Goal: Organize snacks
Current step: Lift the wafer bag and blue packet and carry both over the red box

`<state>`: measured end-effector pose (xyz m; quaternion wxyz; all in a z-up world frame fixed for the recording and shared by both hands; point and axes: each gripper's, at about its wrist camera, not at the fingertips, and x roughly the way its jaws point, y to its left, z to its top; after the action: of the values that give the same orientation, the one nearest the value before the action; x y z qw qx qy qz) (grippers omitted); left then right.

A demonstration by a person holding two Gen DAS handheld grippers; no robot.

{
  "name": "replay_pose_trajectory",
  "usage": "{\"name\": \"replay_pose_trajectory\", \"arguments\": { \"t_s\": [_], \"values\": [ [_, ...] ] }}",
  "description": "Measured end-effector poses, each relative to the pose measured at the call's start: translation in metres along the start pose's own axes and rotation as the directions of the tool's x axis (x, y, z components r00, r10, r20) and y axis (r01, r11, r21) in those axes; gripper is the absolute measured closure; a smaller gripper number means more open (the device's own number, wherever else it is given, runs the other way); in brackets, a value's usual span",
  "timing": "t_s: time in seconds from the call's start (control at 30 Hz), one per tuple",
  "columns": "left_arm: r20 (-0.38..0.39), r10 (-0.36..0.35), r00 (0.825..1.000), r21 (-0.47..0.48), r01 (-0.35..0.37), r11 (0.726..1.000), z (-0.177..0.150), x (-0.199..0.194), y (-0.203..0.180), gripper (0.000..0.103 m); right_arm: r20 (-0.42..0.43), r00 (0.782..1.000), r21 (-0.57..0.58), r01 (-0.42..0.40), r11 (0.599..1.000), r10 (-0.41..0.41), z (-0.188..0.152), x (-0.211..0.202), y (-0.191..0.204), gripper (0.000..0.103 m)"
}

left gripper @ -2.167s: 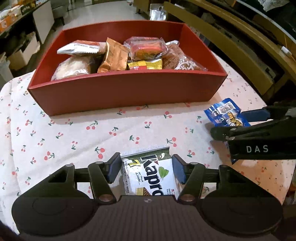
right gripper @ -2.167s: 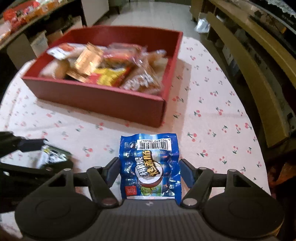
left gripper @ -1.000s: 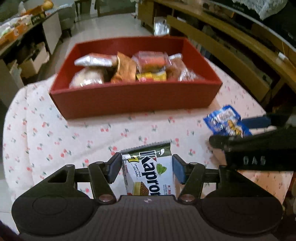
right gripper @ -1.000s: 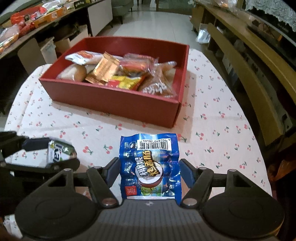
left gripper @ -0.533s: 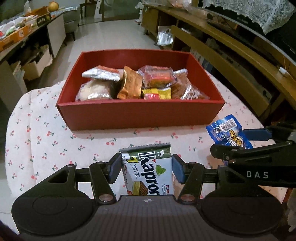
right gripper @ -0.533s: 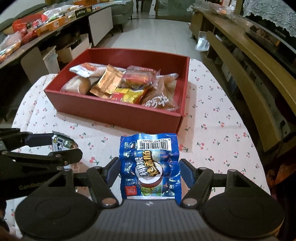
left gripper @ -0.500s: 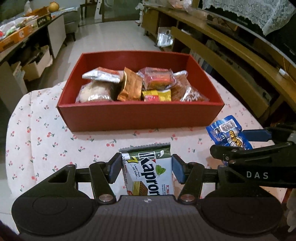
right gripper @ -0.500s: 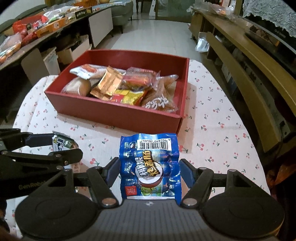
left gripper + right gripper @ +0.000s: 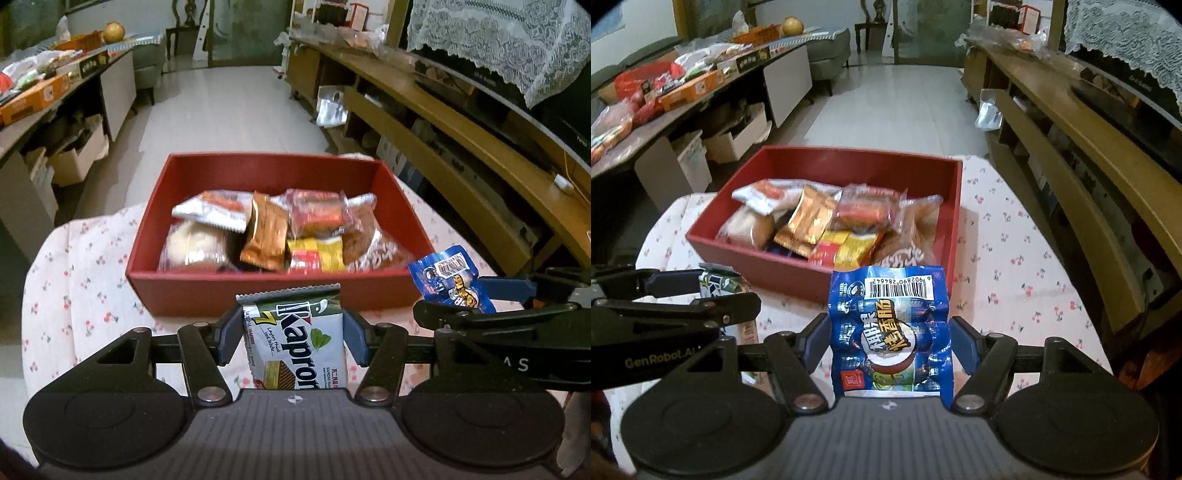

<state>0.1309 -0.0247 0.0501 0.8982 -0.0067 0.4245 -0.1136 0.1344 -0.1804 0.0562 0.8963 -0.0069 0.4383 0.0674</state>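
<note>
Left gripper (image 9: 293,341) clamped on a green wafer pack (image 9: 295,341), fingers (image 9: 229,334) pressing its two long edges, low centre of the left view. Right gripper (image 9: 888,345) closed the same way on a blue sausage packet (image 9: 890,328), barcode end pointing up-frame. Both packs held in the air short of the red box (image 9: 273,291), mid-frame, already part-filled with wrapped snacks. Probably light, both of them. Wafers stiff but brittle: edge grip fine, gentle squeeze only. Blue film glossy, soft, crinkling between the fingers, likely to slip or sag; best gripped across the filled middle. Cherry-print tabletop (image 9: 1015,258) below
</note>
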Motion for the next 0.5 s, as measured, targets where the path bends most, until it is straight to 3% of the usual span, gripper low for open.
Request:
{"name": "replay_pose_trajectory", "arguments": {
  "t_s": [0.5],
  "values": [
    [0.092, 0.037, 0.995, 0.001, -0.037, 0.999, 0.061, 0.015, 0.004, 0.039, 0.081, 0.997, 0.092, 0.003, 0.996, -0.011, 0.066, 0.013, -0.012, 0.030]
  ]
}}
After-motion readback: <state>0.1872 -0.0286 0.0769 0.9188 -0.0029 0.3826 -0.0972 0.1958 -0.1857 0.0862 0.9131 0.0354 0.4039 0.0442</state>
